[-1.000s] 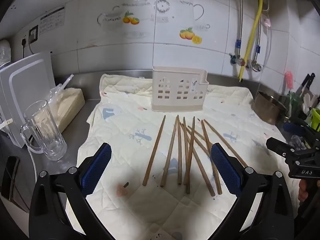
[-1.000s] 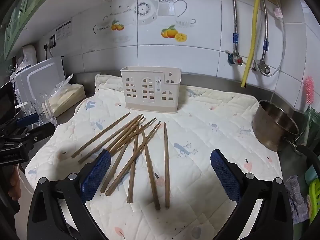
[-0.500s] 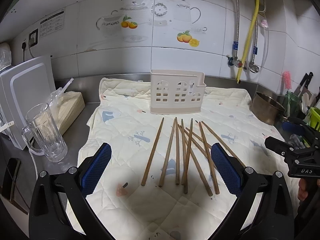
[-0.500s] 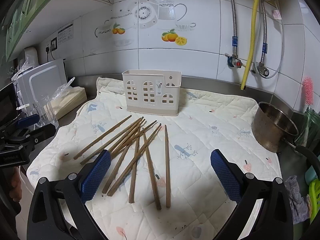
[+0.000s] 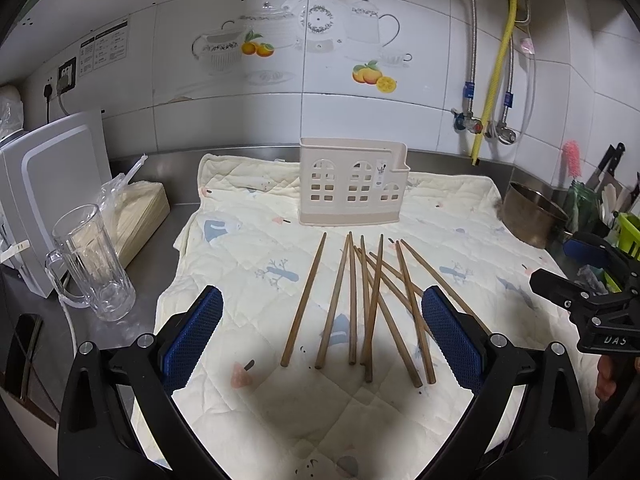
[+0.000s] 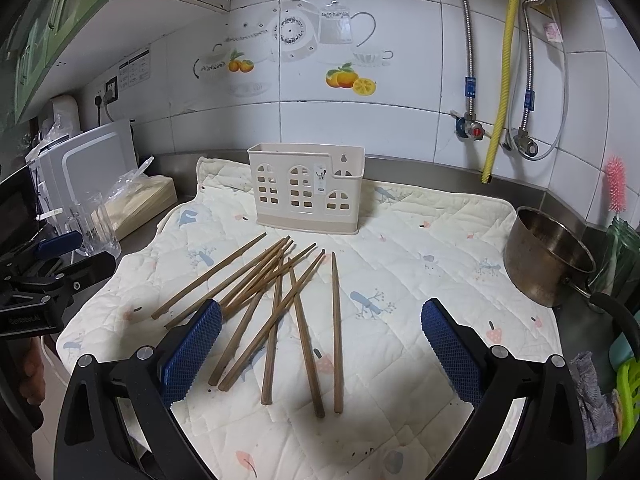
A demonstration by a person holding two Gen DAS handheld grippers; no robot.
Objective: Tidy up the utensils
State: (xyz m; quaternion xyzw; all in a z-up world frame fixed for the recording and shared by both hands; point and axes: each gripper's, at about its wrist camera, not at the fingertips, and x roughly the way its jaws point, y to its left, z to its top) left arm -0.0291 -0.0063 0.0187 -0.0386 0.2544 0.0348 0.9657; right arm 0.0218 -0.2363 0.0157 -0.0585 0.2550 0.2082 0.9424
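Several brown wooden chopsticks [image 5: 352,300] lie fanned out on a quilted cream cloth [image 5: 248,248], also in the right wrist view [image 6: 276,304]. A beige plastic utensil holder [image 5: 352,184] with window cut-outs stands upright behind them, also in the right wrist view [image 6: 306,188]. My left gripper [image 5: 322,336] is open and empty, held above the near ends of the chopsticks. My right gripper [image 6: 320,348] is open and empty, above the chopsticks' near ends from the right side. Each gripper shows at the edge of the other's view.
A glass mug [image 5: 90,260] stands left of the cloth beside a bagged pack [image 5: 136,216] and a white board [image 5: 52,184]. A steel pot [image 6: 548,256] sits at the cloth's right edge. Pipes and valves [image 6: 496,128] run down the tiled wall.
Both grippers have drawn back and risen slightly, so the holder and chopsticks sit a little lower and farther in view. Nothing on the cloth has moved.
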